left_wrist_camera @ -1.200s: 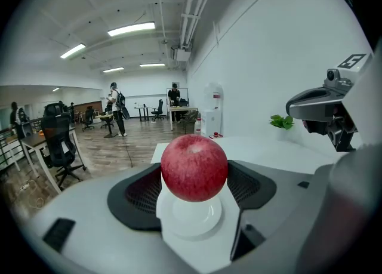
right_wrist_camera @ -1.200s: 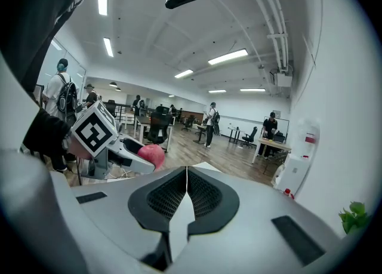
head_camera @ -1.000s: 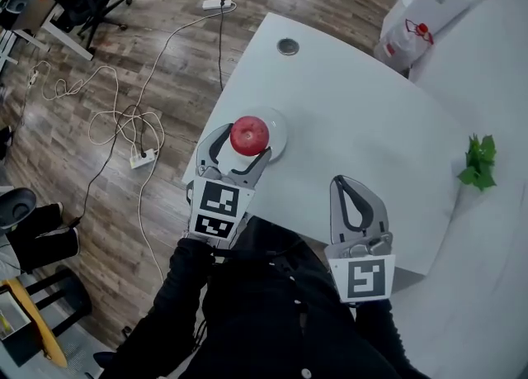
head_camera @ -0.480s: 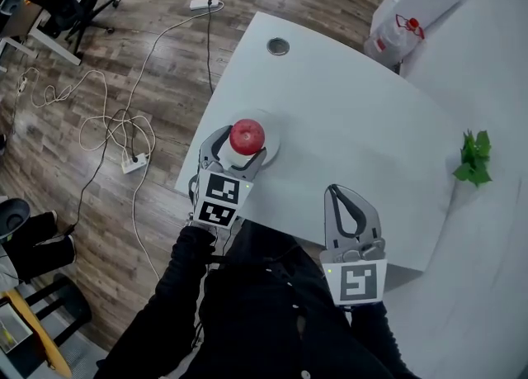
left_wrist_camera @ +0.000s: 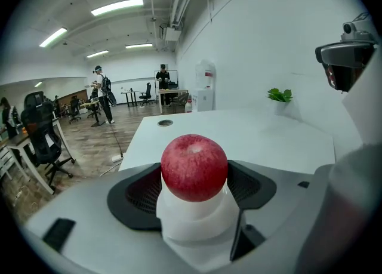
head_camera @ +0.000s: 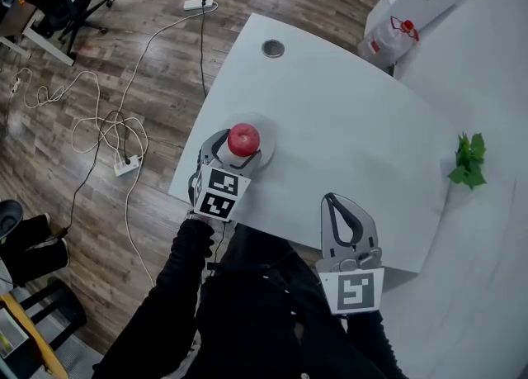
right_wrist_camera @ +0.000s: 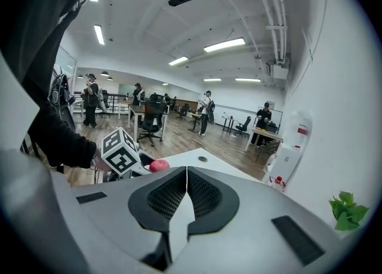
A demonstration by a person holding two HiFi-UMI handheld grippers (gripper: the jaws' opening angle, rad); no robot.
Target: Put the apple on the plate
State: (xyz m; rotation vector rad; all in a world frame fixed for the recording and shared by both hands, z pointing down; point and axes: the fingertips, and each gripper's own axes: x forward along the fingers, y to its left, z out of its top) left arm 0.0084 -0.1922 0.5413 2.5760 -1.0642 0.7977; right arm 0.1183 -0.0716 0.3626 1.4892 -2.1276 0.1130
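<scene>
One round red apple [left_wrist_camera: 194, 167]; clamped between left hand-held gripper [head_camera: 239, 148] meshed pads [left_wrist_camera: 138, 195]

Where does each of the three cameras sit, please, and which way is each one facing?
Head view: on the person's head, looking steeply down at the table; shows sleeves, the left gripper round the apple at the plate, and the right gripper.
Left gripper view: on the left gripper, looking along its fingers across the table; the apple sits between them.
Right gripper view: on the right gripper, facing the room over its shut fingers; a sleeve at left.
Shared: all three show the apple and the green plant.
</scene>
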